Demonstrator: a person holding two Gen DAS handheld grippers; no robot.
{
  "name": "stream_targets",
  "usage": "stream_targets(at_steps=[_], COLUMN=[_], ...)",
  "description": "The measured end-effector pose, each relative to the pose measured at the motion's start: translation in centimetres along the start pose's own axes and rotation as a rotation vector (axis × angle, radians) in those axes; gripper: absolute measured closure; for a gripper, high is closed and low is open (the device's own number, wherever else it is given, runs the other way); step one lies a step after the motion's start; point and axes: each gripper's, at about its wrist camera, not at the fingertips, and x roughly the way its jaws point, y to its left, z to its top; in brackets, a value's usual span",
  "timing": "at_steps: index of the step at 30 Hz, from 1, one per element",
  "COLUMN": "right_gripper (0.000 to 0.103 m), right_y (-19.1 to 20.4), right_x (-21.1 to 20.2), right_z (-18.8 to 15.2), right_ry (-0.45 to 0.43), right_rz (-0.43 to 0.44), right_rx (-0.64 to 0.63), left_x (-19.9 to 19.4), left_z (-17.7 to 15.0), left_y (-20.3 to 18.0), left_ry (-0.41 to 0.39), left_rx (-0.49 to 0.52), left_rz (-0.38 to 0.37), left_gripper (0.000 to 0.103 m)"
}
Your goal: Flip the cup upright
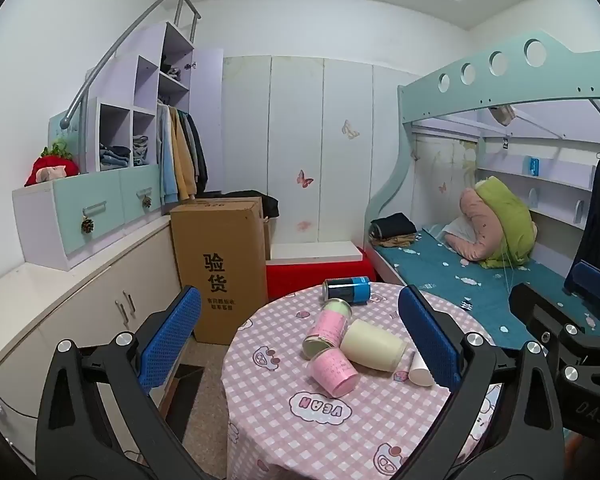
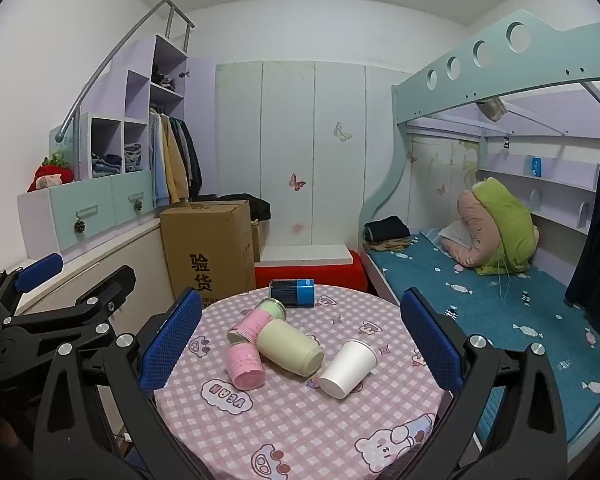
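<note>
Round table (image 2: 300, 432) w/ pink-white check cloth, cartoon prints, centre of both views. Five cups on it, all lying on their sides, none upright.

White paper cup (image 2: 348, 369): on its side, R of the cluster, mouth toward ~1 o'clock, base toward ~7 in the right wrist view. Just beside the cream cup (image 2: 290, 346), contact can't tell. In the left wrist view the white cup is mostly hidden behind that gripper's right finger, only its end shows (image 1: 420, 372).

Cream cup (image 1: 374, 345) lies across the middle, touching the pink cup (image 2: 245, 366) at its ~9 o'clock. Second pink cup w/ green end (image 2: 260, 320) lies above that one at ~12, leaning against the cream cup. Blue/dark can-shaped cup (image 2: 293, 292) at the far table edge, ~12 o'clock of the cluster, apart from the rest.

Left gripper (image 1: 300, 340): jaws wide, blue pads either side of the cluster in its own view, holding nothing, above the near table edge. Also seen at ~9 o'clock in the right wrist view.

Right gripper (image 2: 302, 344): jaws wide, nothing between the pads but open air over the cups, not touching any. Seen at ~3 o'clock in the left wrist view.

Bkgd: cardboard box (image 2: 208, 248) w/ Chinese print at ~11 behind the table, red stool-like box (image 2: 312, 276) at ~12, bunk bed (image 2: 480, 292) w/ teal sheet at ~2, wardrobe shelves w/ hanging clothes (image 2: 172, 160) at ~10.
</note>
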Motion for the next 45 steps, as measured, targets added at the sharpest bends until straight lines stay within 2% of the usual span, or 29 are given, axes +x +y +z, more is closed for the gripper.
stream_targets(at_steps=[23, 45], right_gripper=[0.007, 0.007], right_y=[0.0, -0.4], right_x=[0.2, 0.6], right_z=[-0.1, -0.9], right_ry=[0.003, 0.006], right_rz=[0.002, 0.000], right_rx=[0.014, 0.021], left_x=[-0.1, 0.8], left_z=[0.0, -1.5], left_y=[0.0, -0.9], left_ry=[0.005, 0.006], left_rx=[0.001, 0.004], left_rz=[-0.002, 0.003], left_gripper=[0.005, 0.005])
